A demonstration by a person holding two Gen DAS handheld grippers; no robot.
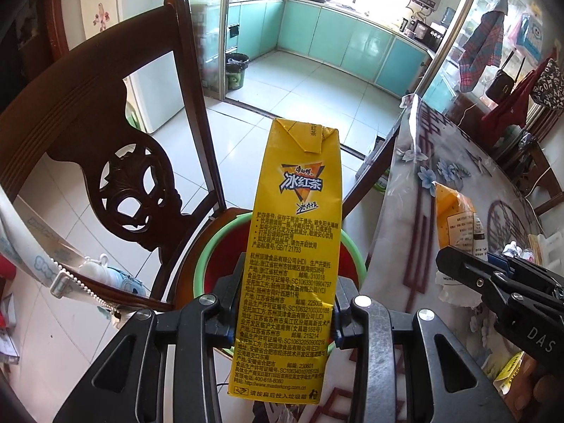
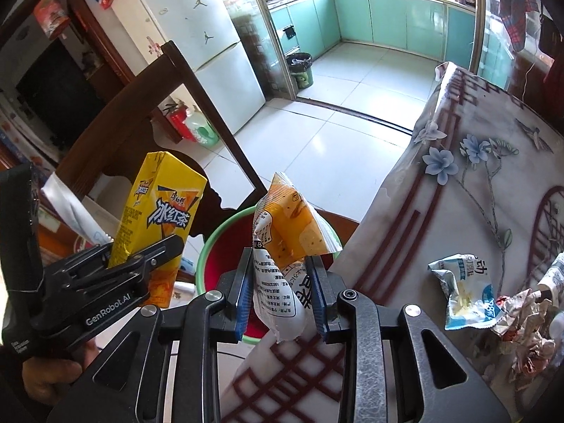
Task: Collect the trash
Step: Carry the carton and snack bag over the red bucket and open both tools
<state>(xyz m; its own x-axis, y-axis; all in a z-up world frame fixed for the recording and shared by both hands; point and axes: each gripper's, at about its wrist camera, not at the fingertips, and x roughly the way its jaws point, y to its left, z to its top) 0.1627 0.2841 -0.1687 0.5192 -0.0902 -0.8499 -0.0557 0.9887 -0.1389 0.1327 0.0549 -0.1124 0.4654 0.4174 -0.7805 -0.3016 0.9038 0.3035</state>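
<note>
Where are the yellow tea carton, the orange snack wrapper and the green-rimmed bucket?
yellow tea carton (image 1: 292,246), left wrist view, printed front.
orange snack wrapper (image 2: 292,225), right wrist view, orange upper part.
green-rimmed bucket (image 2: 208,257), right wrist view, left rim.

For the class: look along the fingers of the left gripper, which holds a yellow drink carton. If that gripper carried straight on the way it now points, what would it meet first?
Most likely the red bin with the green rim on the wooden chair. The left gripper points down over its opening, with the yellow drink carton leading. Depth is hard to judge here.

Yellow tea carton (image 1: 292,246) upright, orange snack wrapper (image 2: 287,243) crumpled, both above red bin (image 1: 225,250)
</note>
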